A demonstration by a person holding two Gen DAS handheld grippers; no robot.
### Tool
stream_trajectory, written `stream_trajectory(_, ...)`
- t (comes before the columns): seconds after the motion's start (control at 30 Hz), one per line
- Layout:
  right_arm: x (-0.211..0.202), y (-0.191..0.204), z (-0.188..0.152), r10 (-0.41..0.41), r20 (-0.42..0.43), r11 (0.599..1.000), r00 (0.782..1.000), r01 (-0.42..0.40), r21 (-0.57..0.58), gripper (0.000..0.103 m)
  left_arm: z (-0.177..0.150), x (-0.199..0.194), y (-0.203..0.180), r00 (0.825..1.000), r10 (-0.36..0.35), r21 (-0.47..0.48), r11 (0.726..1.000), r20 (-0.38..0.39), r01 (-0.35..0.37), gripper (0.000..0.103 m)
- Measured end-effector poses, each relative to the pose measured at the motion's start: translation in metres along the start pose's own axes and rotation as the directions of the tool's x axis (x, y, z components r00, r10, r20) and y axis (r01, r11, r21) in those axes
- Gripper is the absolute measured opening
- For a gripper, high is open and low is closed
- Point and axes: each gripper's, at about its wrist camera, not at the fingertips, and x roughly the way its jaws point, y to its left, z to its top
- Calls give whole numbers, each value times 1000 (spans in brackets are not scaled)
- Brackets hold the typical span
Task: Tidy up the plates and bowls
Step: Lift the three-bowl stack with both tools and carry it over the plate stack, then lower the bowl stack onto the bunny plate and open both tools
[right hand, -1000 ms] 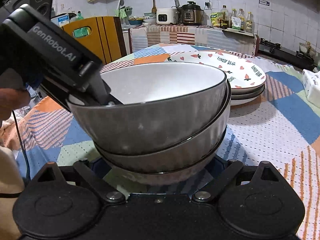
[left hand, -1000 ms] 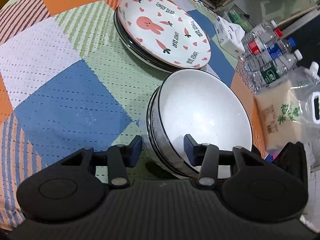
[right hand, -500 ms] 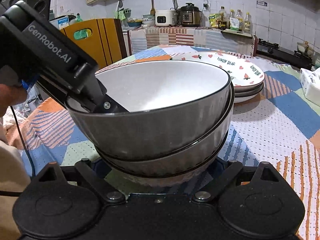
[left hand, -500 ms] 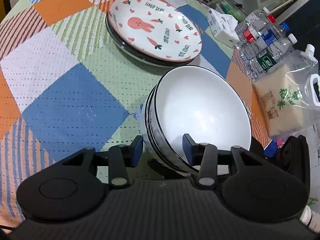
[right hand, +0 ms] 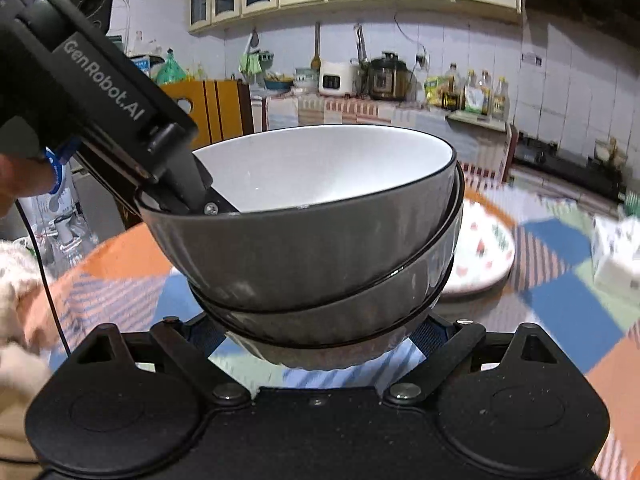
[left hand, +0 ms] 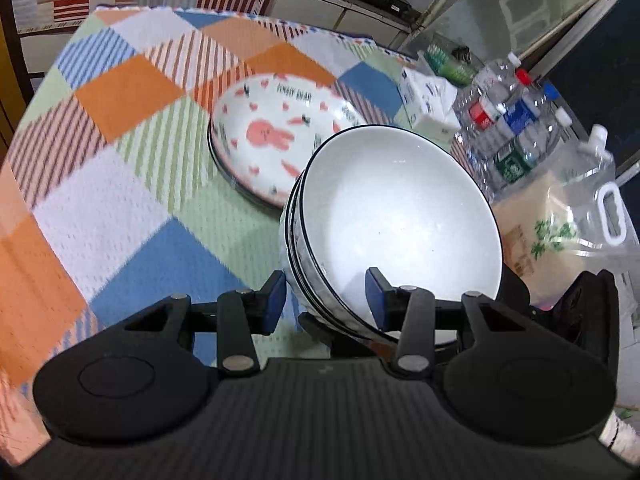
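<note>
A stack of three grey bowls with white insides (left hand: 400,216) hangs in the air above the table. My left gripper (left hand: 326,300) is shut on its near rim, one blue pad inside the top bowl and one against the outer wall. In the right wrist view the same stack (right hand: 312,248) fills the middle, and the left gripper (right hand: 188,196) bites its left rim. My right gripper (right hand: 316,340) is shut on the bottom bowl's base from below, its pads mostly hidden. The stacked plates, a rabbit-print one on top (left hand: 276,140), lie on the table beyond (right hand: 484,252).
A patchwork tablecloth (left hand: 120,184) covers the round table. At its right edge stand a tissue box (left hand: 428,108), several water bottles (left hand: 516,132) and a bag of rice (left hand: 560,232). A person's hand (right hand: 16,184) holds the left gripper. A kitchen counter (right hand: 384,76) lies behind.
Both grippers have risen together with the bowl stack, lifting it off the cloth. The plates and table now sit lower and farther away in both views.
</note>
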Motion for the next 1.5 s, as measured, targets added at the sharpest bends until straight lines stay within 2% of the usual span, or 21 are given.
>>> stream_trajectory(0.17,4,-10,31,-8,2,1000,1000,8,-11,96,32,-6,-2,1000,4,-2,1000,6,-4,41)
stream_trajectory(0.3,17,-21,48,-27,-6,999,1000,27,-34,96,55,2,-1,1000,7,31,999,26,-8,42)
stream_trajectory(0.5,48,-40,57,-26,-42,1000,999,26,-14,95,82,29,5,998,61,35,997,25,-62,42)
stream_trajectory(0.7,81,-60,57,-45,-83,999,996,46,9,95,100,66,12,996,82,46,995,16,-83,41)
stream_trajectory(1.03,119,-79,44,-88,-159,995,983,94,32,95,110,113,15,992,129,62,990,-3,-128,41)
stream_trajectory(1.5,134,-75,46,-112,-199,992,974,121,31,95,114,120,29,992,121,13,993,-16,-121,41)
